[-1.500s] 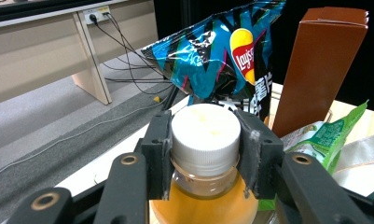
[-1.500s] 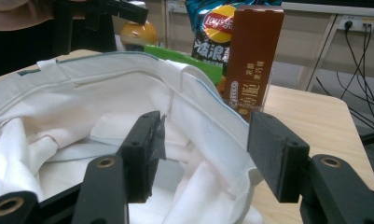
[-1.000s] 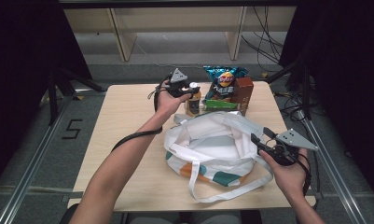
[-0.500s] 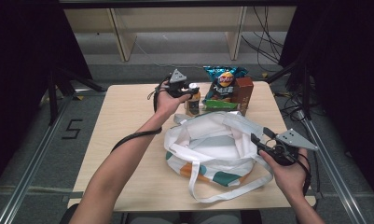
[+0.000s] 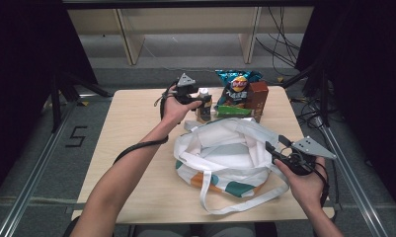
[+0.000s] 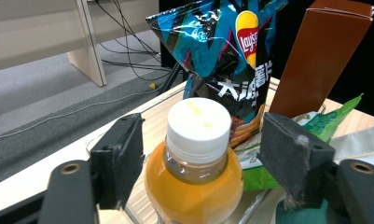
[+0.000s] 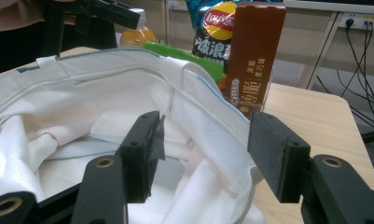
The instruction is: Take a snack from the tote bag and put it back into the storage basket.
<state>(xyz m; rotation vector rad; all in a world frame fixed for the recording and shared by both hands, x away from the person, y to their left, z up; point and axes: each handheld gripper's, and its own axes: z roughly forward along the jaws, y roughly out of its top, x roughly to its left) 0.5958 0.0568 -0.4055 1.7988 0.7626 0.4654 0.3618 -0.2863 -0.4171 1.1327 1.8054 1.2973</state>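
Note:
A bottle of orange drink [image 5: 204, 102] [image 6: 198, 158] with a white cap stands at the table's far side. My left gripper [image 5: 200, 100] [image 6: 205, 140] reaches around it; its jaws have just been opening and stand open, with a gap on each side of the bottle's neck. A white tote bag [image 5: 225, 153] [image 7: 82, 93] with orange and teal patches lies open in the middle. My right gripper [image 5: 275, 144] [image 7: 205, 135] is at the bag's right rim, open, with the rim's fabric loose between the jaws.
Behind the bottle stand a blue chip bag [image 5: 237, 85] [image 6: 226, 60] [image 7: 212, 23] and a brown carton [image 5: 257, 96] [image 6: 320, 56] [image 7: 254, 56], with a green packet [image 5: 232, 111] [image 7: 184, 56] lying in front of them. The wooden table [image 5: 131, 123] has bare room at the left.

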